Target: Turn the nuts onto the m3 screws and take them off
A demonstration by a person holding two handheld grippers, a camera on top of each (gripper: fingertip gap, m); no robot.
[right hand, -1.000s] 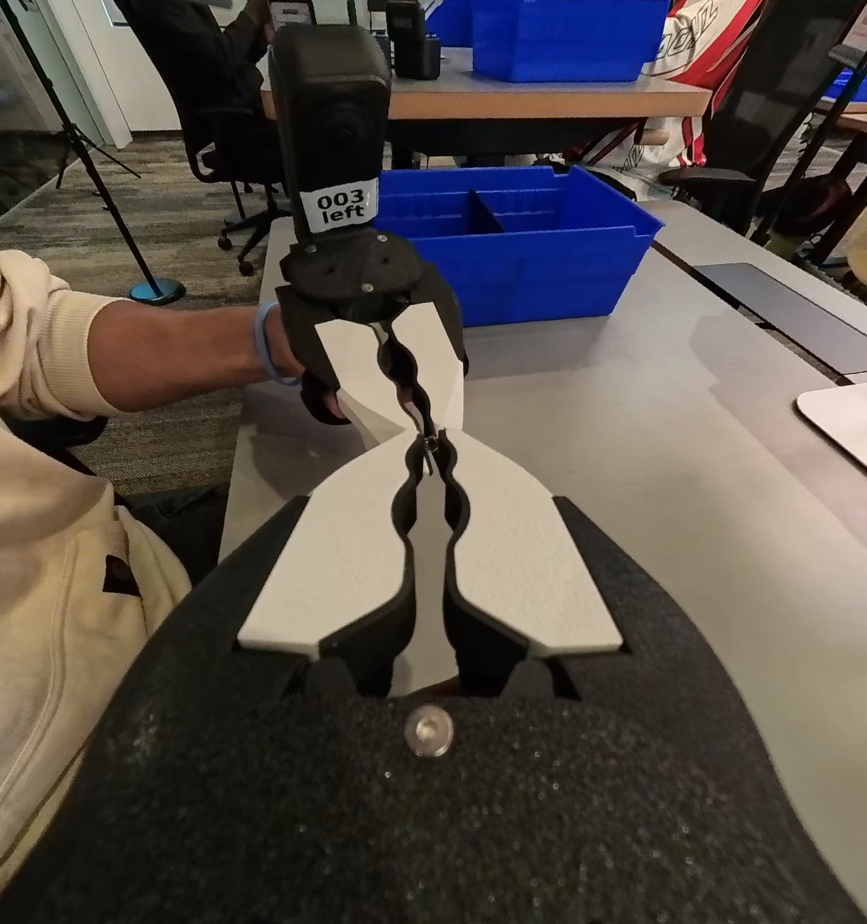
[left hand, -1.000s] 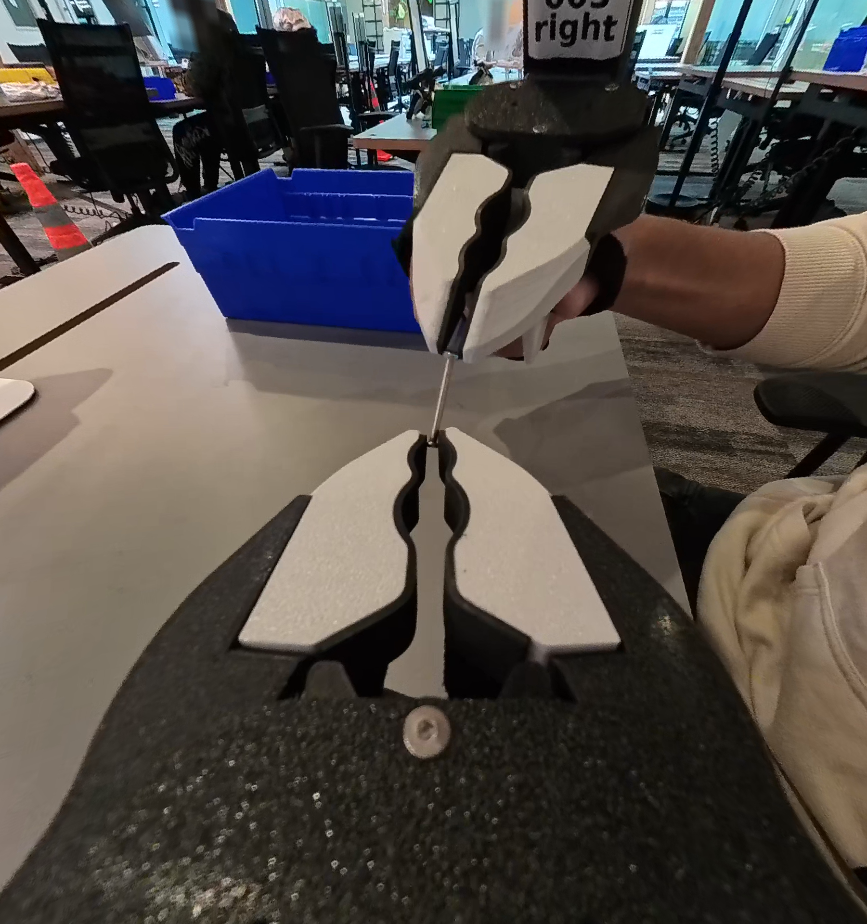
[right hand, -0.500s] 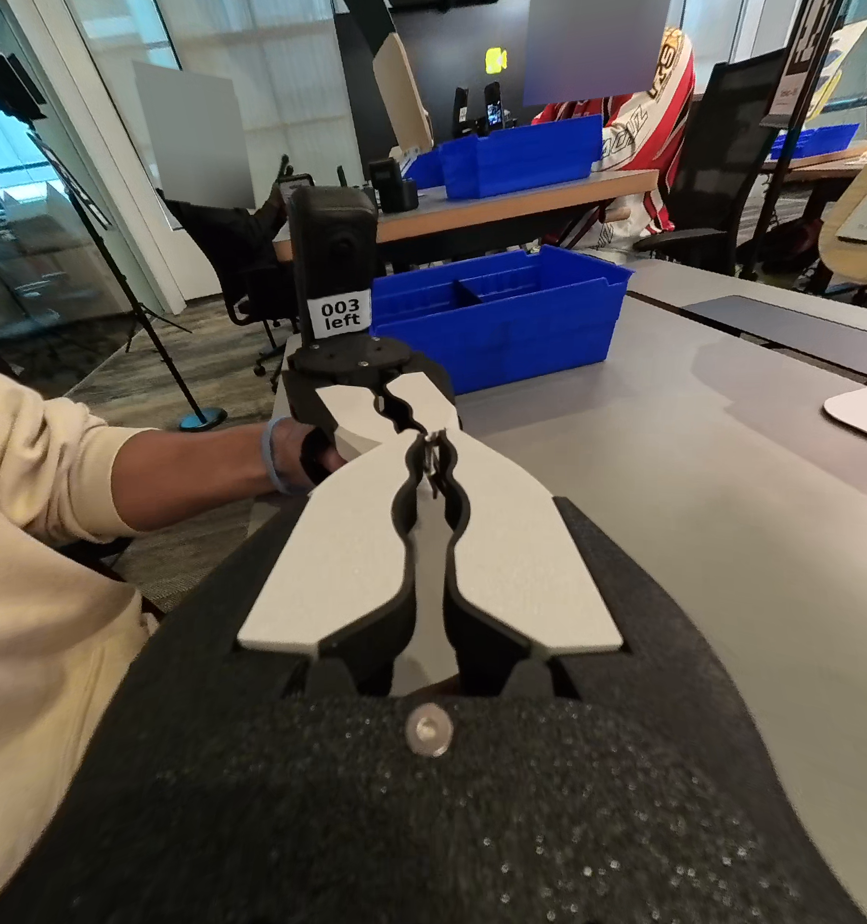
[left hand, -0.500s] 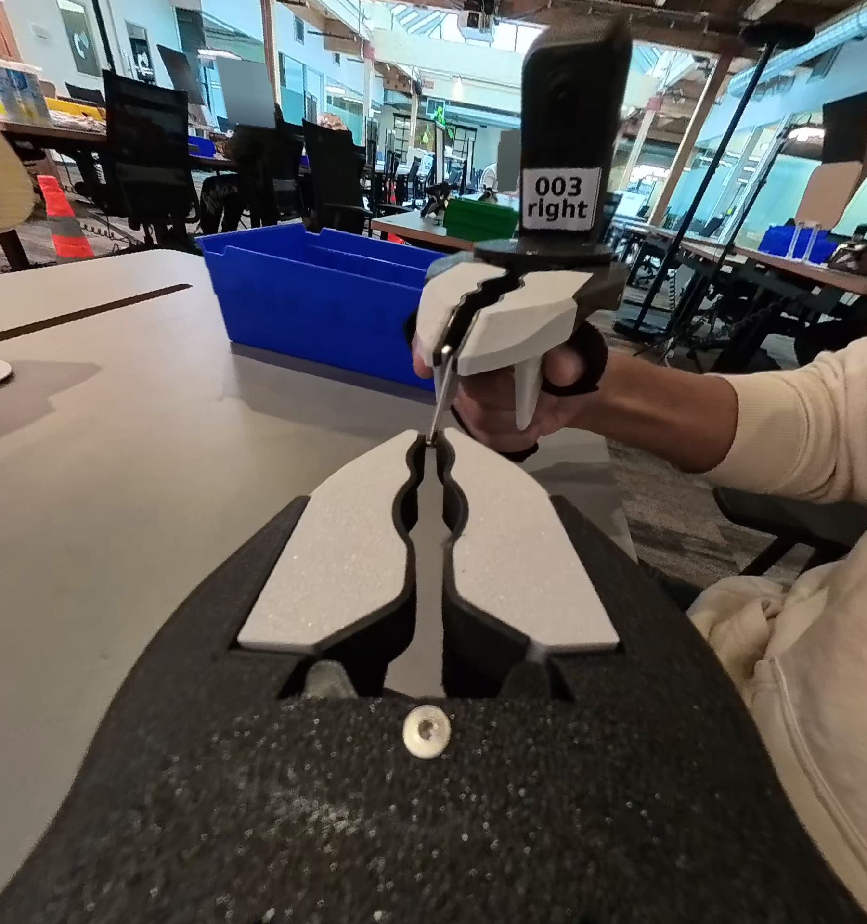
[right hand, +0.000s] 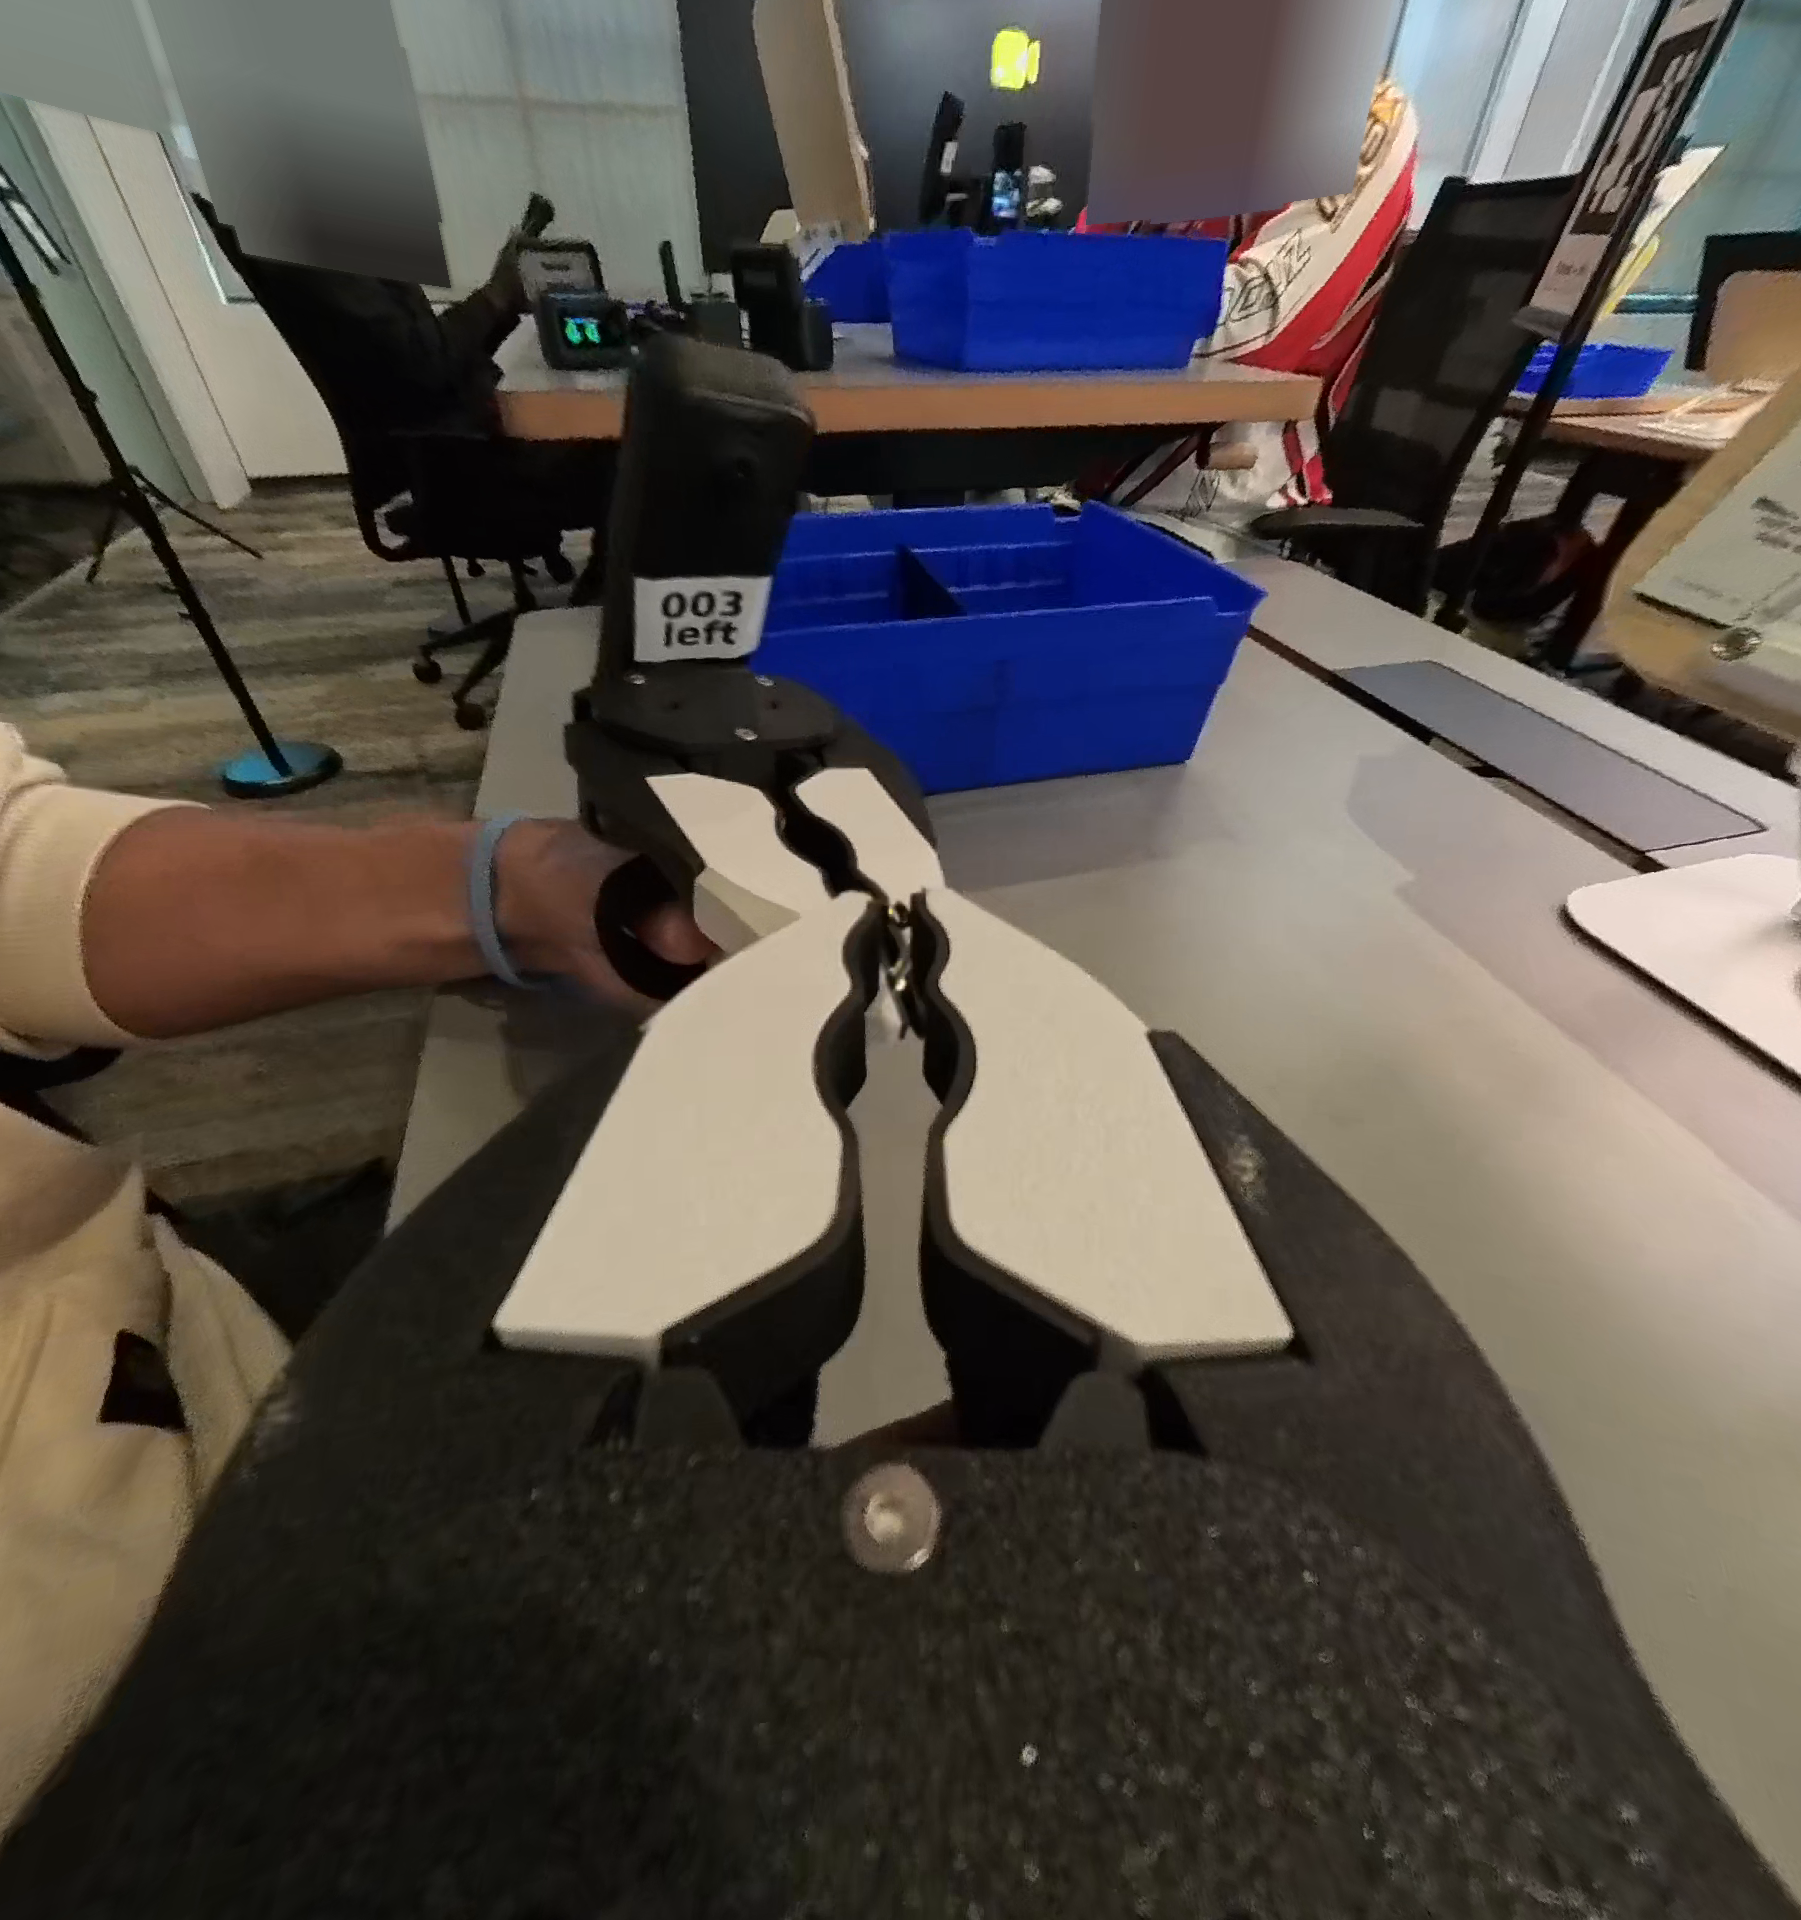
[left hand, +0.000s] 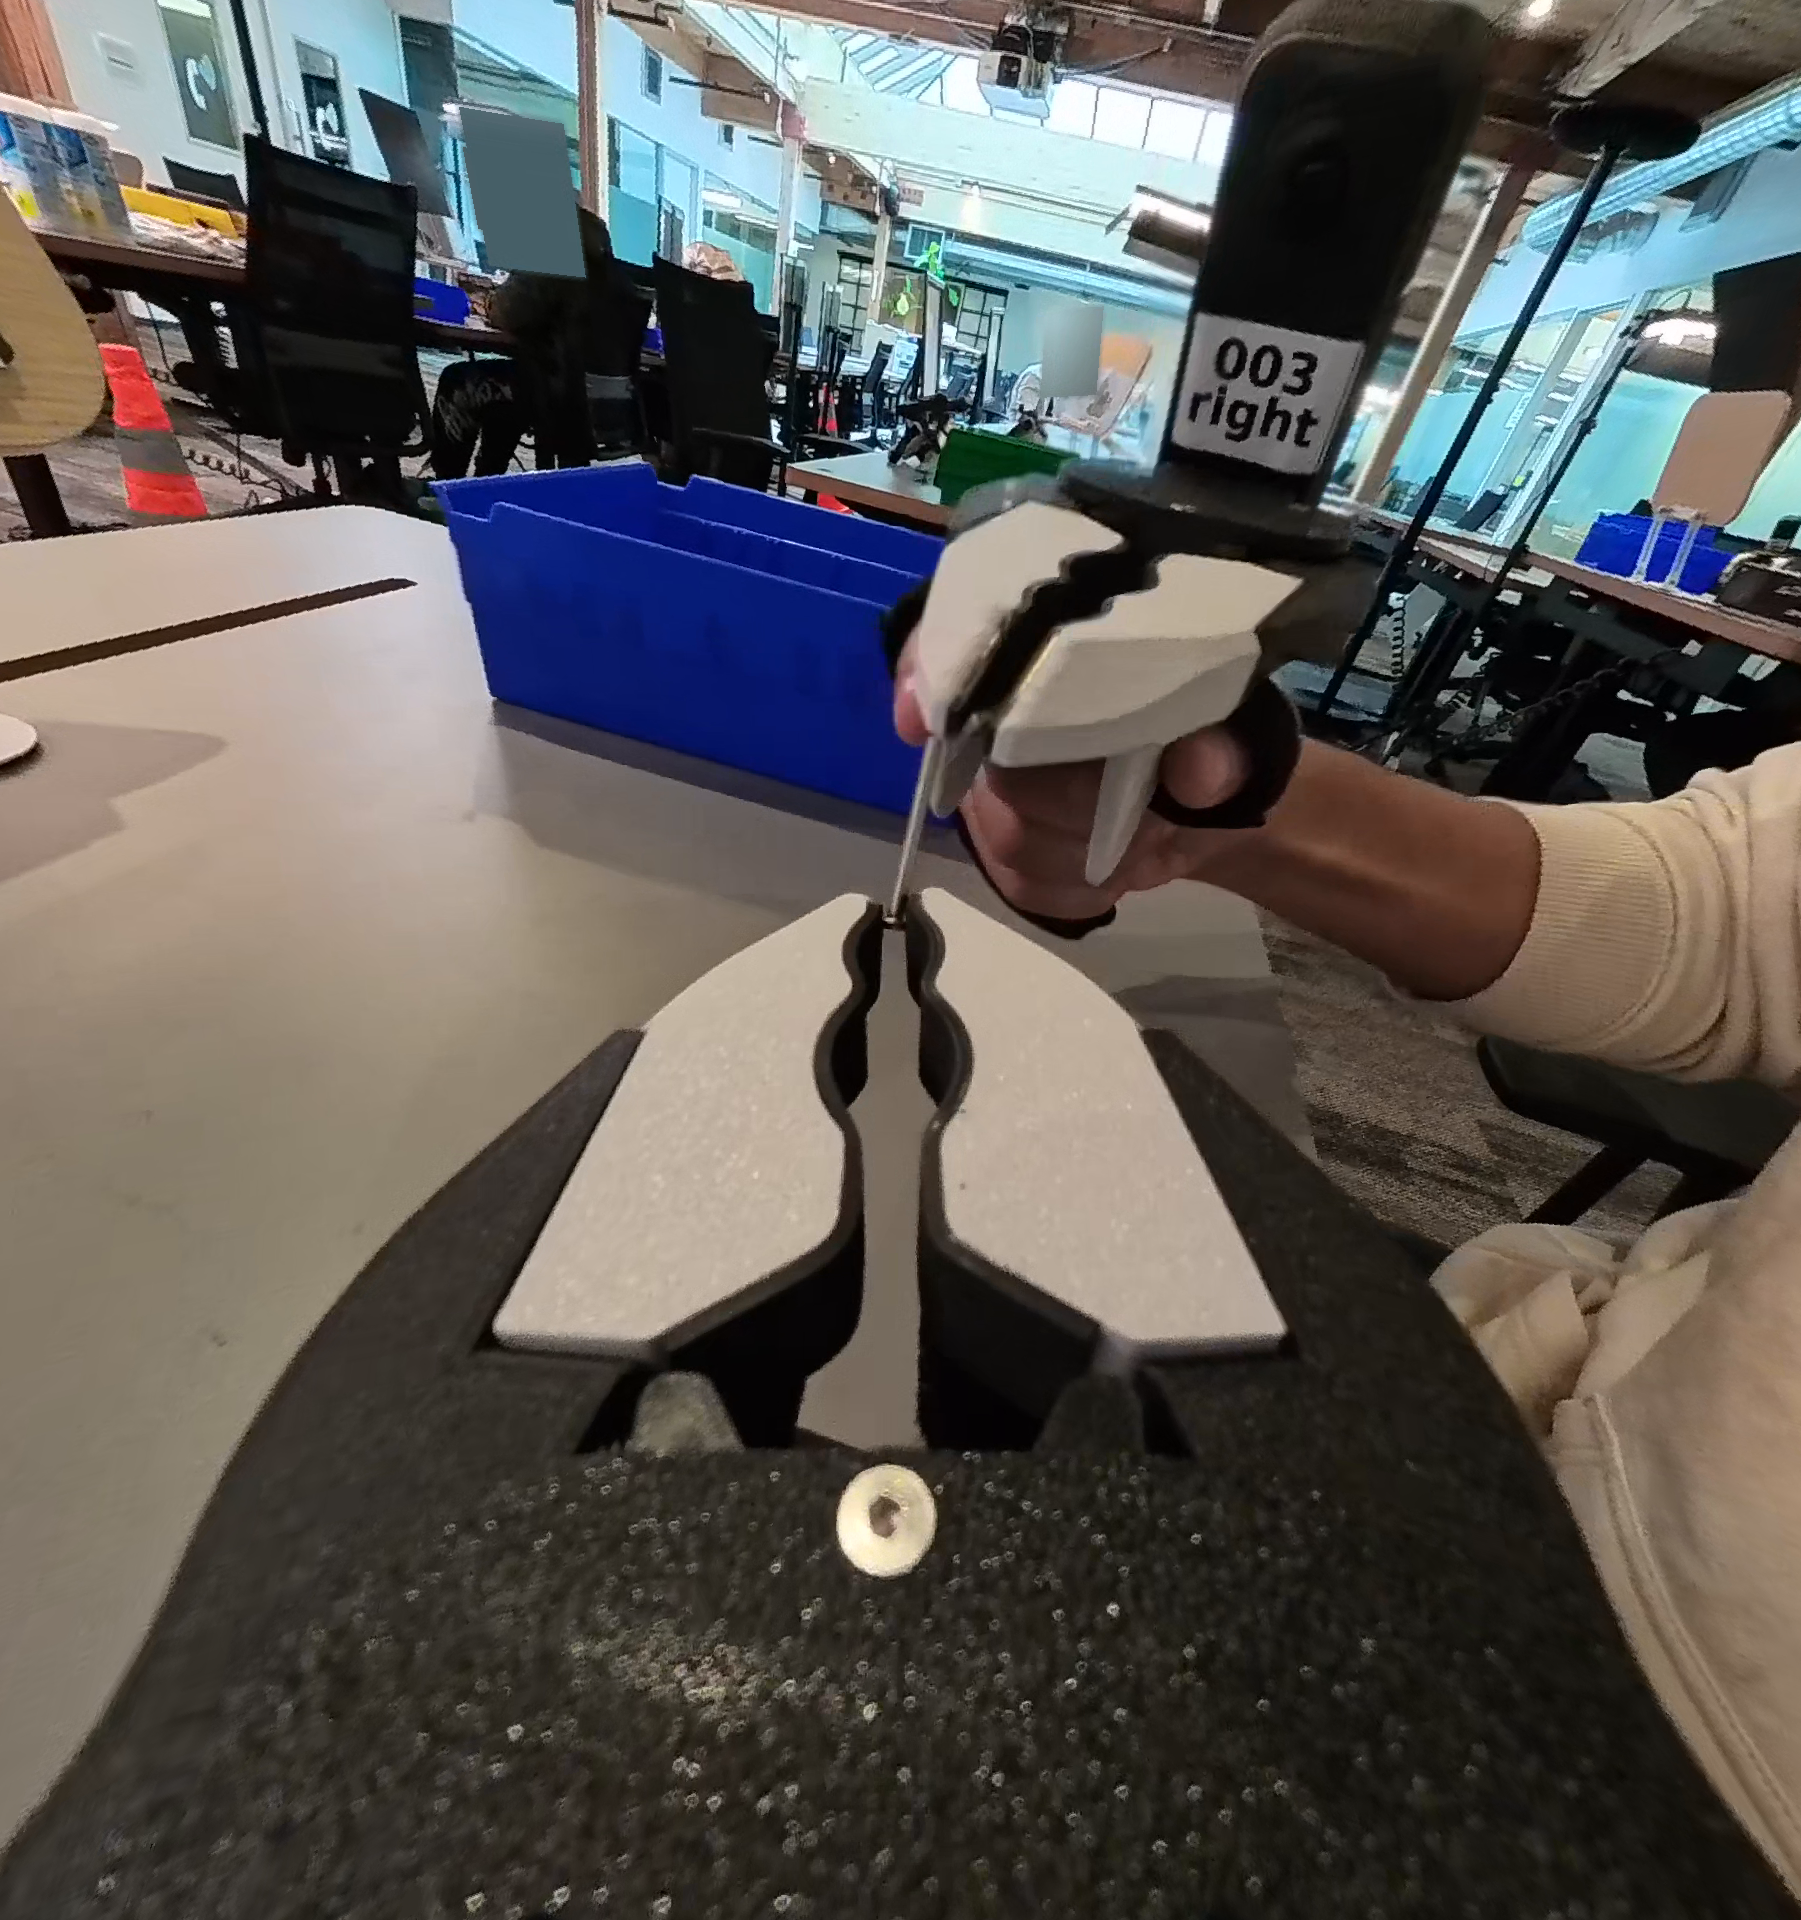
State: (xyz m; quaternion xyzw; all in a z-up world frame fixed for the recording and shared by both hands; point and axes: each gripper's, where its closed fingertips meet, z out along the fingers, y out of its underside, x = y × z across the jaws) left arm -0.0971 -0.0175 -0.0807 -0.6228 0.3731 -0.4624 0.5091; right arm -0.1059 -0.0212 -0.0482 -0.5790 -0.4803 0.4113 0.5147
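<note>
In the left wrist view my left gripper (left hand: 891, 916) is shut, its tips pinching a small nut (left hand: 890, 918) that is mostly hidden. A thin silver m3 screw (left hand: 908, 831) runs up from the nut into the right gripper (left hand: 943, 743), which is shut on it just above and beyond. In the right wrist view my right gripper (right hand: 896, 925) is shut on the screw (right hand: 896, 966), which lies in the slot between its fingers. The left gripper (right hand: 860, 883) meets it tip to tip from the far left. Both are held above the grey table (left hand: 252, 935).
A blue divided bin (left hand: 688, 644) stands on the table behind the grippers; it also shows in the right wrist view (right hand: 1000, 665). A white flat base (right hand: 1706, 956) lies at the table's right side. A person's cream sleeves and lap are close by. Chairs and desks stand beyond. My left and right fingertips are right by each other.
Both grippers have tipped upward and rolled against each other, so the views look more level across the room. The screw stays held between the two tips.
</note>
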